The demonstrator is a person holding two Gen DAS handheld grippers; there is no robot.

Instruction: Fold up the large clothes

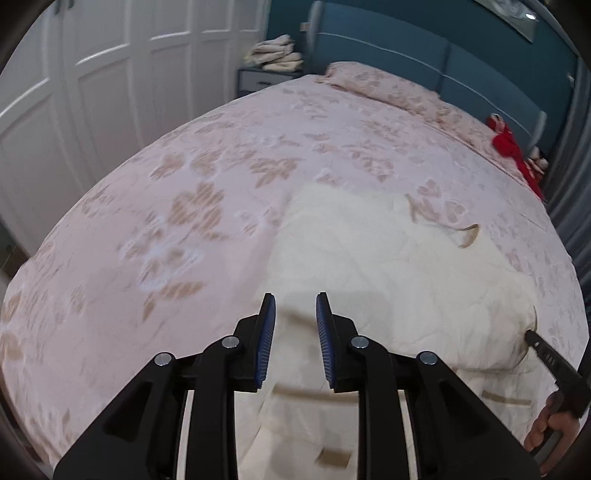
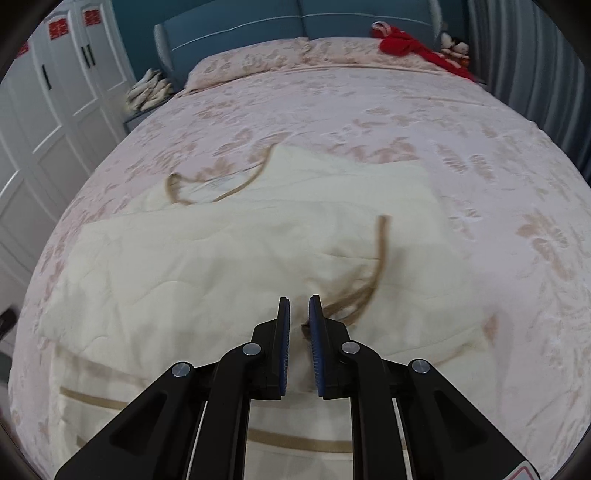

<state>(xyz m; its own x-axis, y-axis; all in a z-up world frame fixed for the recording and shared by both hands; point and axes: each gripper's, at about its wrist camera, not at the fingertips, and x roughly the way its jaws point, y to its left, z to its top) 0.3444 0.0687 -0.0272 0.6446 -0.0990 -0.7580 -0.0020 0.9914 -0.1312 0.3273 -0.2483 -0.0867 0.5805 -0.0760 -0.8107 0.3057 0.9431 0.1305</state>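
Cream quilted fabric, a large garment [image 2: 229, 266] with tan trim bands, is lying partly folded on the near half of the bed [image 2: 369, 122], spread over the pink leaf-patterned bedspread. Thin tan straps [image 2: 380, 251] are trailing loosely across its upper layer and out onto the bedspread at the far edge.

Left hand-held gripper [image 1: 295, 310] is hovering above the garment's near left part, its blue pads standing apart with nothing between them; cream cloth is showing through the gap below.

Right hand-held gripper [image 2: 299, 314] is hanging over the garment's near right part, beside a bunch of straps. Its pads are sitting close with a narrow gap; something dark is showing low in that gap, and I cannot tell whether anything is pinched. In the left wrist view its black tip is showing at the garment's right edge, with the person's hand [image 1: 546, 432] gripping the handle.

Farther back: pillows [image 2: 251, 62] in matching fabric against a blue headboard [image 2: 295, 22], a red item [image 2: 406, 44] at the bed's far right corner, folded pale cloth [image 1: 277, 53] on a nightstand, and white wardrobe doors [image 1: 110, 74] at left.
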